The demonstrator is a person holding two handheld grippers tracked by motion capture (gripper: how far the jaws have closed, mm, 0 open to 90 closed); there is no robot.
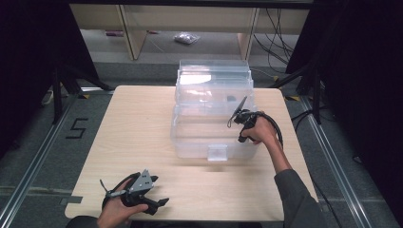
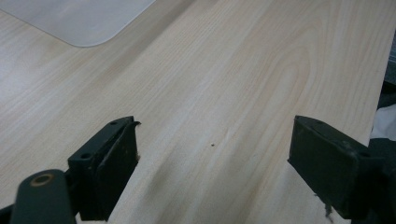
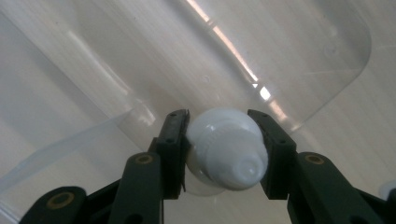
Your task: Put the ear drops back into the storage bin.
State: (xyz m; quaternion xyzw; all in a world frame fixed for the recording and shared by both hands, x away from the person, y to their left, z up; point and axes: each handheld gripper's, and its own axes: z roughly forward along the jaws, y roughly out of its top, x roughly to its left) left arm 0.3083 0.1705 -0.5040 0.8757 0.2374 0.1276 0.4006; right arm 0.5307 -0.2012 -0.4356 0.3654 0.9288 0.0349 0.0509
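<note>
— Right gripper view: what's caught there?
— The right gripper (image 3: 226, 149) is clamped on a white bottle (image 3: 227, 150), over the clear storage box (image 3: 327, 70) floor.
— And the left gripper (image 2: 215, 172)?
— Jaws wide apart, bare wooden table (image 2: 233, 84) between; the table's edge lies just beyond one jaw.

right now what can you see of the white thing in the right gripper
The white thing is small, rounded and looks like smooth plastic, with a ribbed band and a narrower round tip pointing toward the camera, like a bottle's cap end. The right gripper holds it from both sides, jaws touching it. It sits over the clear plastic box. The rest of it is hidden.
</note>
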